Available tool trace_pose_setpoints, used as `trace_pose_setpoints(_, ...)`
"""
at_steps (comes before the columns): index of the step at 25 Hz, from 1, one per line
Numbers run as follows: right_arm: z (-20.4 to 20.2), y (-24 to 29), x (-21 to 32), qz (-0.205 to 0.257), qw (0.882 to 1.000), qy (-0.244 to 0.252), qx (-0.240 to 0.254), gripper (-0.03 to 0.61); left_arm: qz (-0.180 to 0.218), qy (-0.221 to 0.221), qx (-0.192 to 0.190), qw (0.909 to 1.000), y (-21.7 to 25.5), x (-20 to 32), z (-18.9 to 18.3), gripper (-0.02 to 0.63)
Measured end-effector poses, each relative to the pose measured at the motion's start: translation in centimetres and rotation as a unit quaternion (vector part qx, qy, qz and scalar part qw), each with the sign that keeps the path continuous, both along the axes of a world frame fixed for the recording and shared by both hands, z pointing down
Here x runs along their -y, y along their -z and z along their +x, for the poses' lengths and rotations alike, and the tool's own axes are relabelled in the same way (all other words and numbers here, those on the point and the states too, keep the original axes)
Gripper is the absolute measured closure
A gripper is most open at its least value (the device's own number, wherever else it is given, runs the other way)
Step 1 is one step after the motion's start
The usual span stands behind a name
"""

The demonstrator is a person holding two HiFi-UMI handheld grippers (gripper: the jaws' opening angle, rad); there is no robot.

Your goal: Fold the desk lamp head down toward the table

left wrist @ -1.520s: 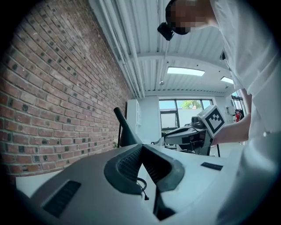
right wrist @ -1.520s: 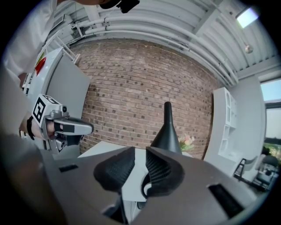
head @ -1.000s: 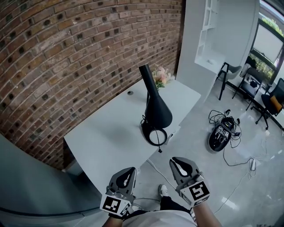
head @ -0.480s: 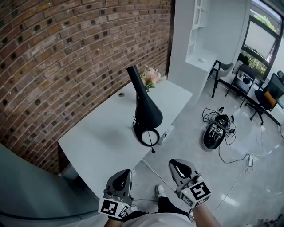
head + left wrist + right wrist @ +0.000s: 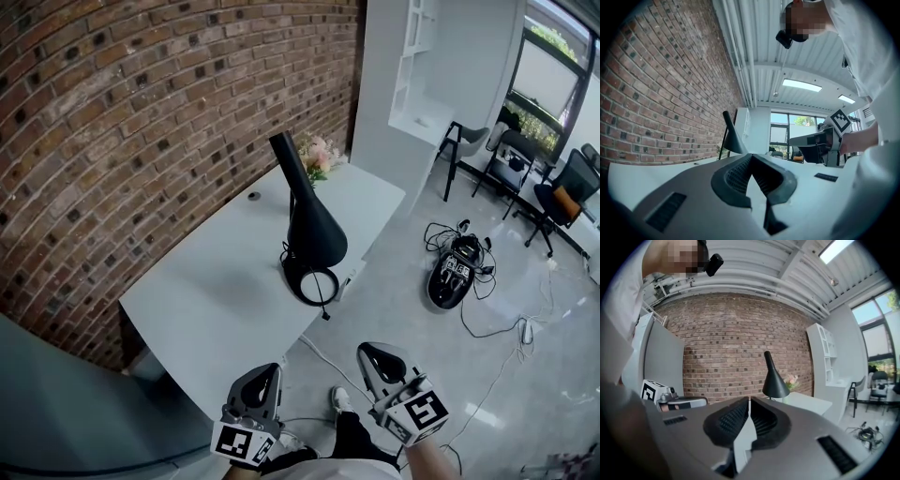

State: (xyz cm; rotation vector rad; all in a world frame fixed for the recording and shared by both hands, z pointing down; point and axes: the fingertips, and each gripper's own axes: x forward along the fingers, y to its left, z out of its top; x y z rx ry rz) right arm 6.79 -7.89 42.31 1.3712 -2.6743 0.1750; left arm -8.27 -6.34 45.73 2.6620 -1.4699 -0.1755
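The black desk lamp (image 5: 311, 234) stands upright near the counter (image 5: 202, 305) front edge, flowers (image 5: 319, 155) behind it. Well short of it, the left gripper (image 5: 266, 375) is pinched together. The right gripper (image 5: 371, 352) has just been closing, nothing between its jaws.

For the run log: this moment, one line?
lamp: on table, untouched | left claw: shut, empty | right claw: just closing, empty

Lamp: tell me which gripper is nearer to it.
Right, narrowly. The right gripper, its jaws just closing on nothing, sits below-right of the lamp in the head view; the left gripper sits below-left, slightly farther back.
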Motion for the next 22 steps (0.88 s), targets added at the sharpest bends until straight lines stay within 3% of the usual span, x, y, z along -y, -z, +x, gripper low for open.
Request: trace_pose_setpoints(22,-0.9,0.8,-1.1,0.006,1.000,0.016,0.004,0.558,0.019,-0.012,-0.003,0.9997,1.0,0.0,1.1,0.606)
